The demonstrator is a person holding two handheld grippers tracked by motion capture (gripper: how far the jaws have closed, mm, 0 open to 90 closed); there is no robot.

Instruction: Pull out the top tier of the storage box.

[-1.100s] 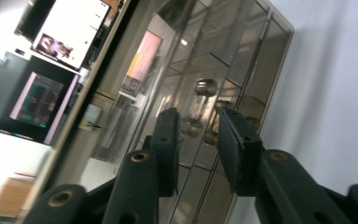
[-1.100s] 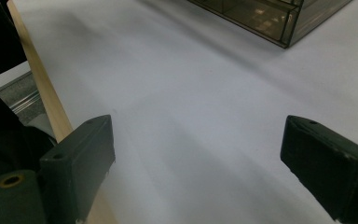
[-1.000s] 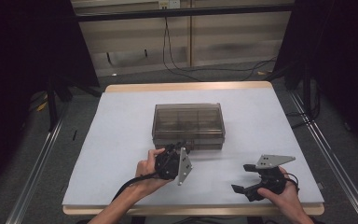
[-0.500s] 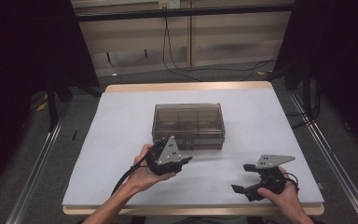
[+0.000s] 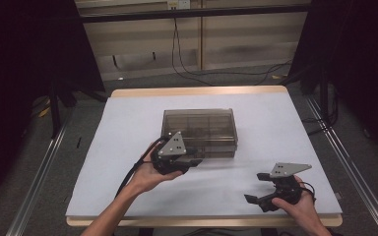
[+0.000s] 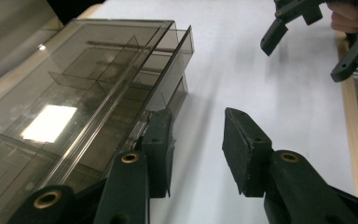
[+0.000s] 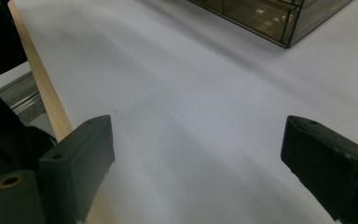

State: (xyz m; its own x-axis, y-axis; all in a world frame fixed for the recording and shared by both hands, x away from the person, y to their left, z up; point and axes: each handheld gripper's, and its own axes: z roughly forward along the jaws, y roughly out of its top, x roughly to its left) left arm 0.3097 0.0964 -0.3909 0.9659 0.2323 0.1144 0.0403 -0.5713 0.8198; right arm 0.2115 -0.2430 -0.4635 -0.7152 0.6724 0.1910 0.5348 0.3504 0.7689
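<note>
A smoky clear plastic box with inner dividers stands at the middle of the white table. My left gripper, grey plate up, lies along the box's front side with its jaws pointing right. In the left gripper view the box is on the left. The left gripper is open, one pad sits right by the box's front wall, and only bare table lies between the pads. My right gripper is near the front right edge, jaws toward the left. In its own view the right gripper is wide open over bare table.
The white table sheet ends at a wooden front edge close beside the right gripper. A corner of the box is far ahead of it. Cables run over the floor behind the table.
The left hand has turned its gripper over, so the grey plate now faces up and the jaws point right along the box front. The right gripper has stayed still.
</note>
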